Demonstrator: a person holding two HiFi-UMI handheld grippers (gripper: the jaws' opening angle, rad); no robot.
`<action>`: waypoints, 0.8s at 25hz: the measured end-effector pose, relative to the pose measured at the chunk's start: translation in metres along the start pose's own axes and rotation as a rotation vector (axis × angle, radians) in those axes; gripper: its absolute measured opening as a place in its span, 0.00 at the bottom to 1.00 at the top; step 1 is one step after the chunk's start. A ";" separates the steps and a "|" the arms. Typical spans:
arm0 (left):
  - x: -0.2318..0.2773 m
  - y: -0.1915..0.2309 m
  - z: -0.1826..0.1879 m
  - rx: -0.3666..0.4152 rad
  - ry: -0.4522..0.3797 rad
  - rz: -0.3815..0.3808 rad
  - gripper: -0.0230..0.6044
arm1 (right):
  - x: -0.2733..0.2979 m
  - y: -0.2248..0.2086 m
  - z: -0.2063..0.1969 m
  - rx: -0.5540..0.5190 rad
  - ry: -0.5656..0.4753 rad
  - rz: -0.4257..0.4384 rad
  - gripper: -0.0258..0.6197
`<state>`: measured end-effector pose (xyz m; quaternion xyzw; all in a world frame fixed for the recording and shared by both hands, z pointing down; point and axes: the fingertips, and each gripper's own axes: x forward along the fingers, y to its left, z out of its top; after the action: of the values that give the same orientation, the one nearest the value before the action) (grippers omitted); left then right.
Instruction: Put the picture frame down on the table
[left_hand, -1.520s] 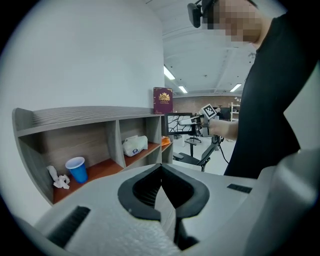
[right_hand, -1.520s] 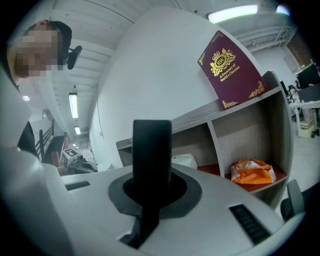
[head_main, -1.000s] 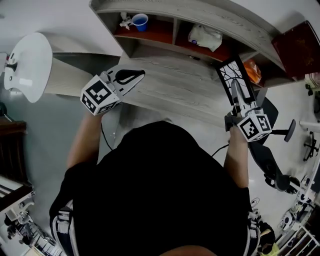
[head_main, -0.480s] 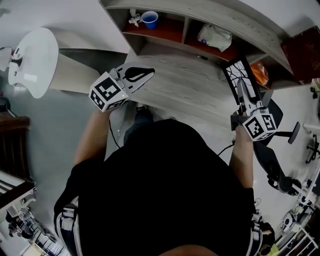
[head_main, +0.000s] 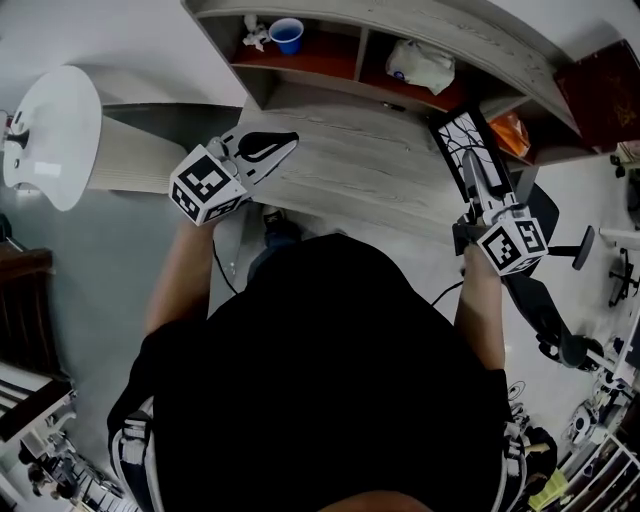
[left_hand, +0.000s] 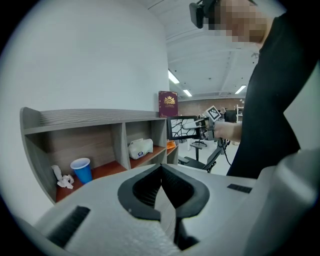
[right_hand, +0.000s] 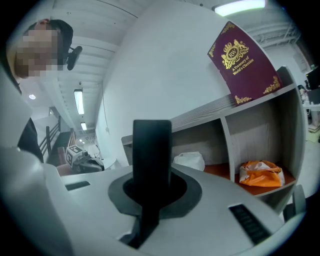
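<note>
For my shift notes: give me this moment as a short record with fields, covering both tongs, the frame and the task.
Left tongs: shut, empty, over the table
Right tongs: shut on the picture frame
Frame position: held upright by the table's right end
Task status: frame not yet laid down

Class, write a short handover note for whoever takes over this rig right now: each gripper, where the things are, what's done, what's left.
Left gripper: shut, empty, over the left end of the table.
Right gripper: shut on the picture frame, gripping it by one edge.
Picture frame: held up at the table's right end, beside the shelf; not lying on the table.
Done: frame is gripped.
Left: lower it onto bare tabletop, open the jaws.
</note>
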<state>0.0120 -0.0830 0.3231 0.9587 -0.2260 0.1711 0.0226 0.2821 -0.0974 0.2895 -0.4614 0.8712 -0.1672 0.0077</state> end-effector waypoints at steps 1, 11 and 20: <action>-0.002 0.001 -0.003 -0.003 0.002 0.000 0.06 | 0.001 0.002 0.000 -0.001 0.000 0.000 0.07; -0.006 0.012 -0.009 -0.006 0.015 -0.032 0.06 | 0.009 0.004 0.000 0.002 -0.003 -0.033 0.07; -0.004 0.020 -0.024 0.002 0.042 -0.057 0.06 | 0.030 0.003 -0.020 0.011 0.045 -0.043 0.07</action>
<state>-0.0081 -0.0966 0.3431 0.9610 -0.1978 0.1905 0.0313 0.2589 -0.1145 0.3113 -0.4761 0.8602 -0.1822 -0.0129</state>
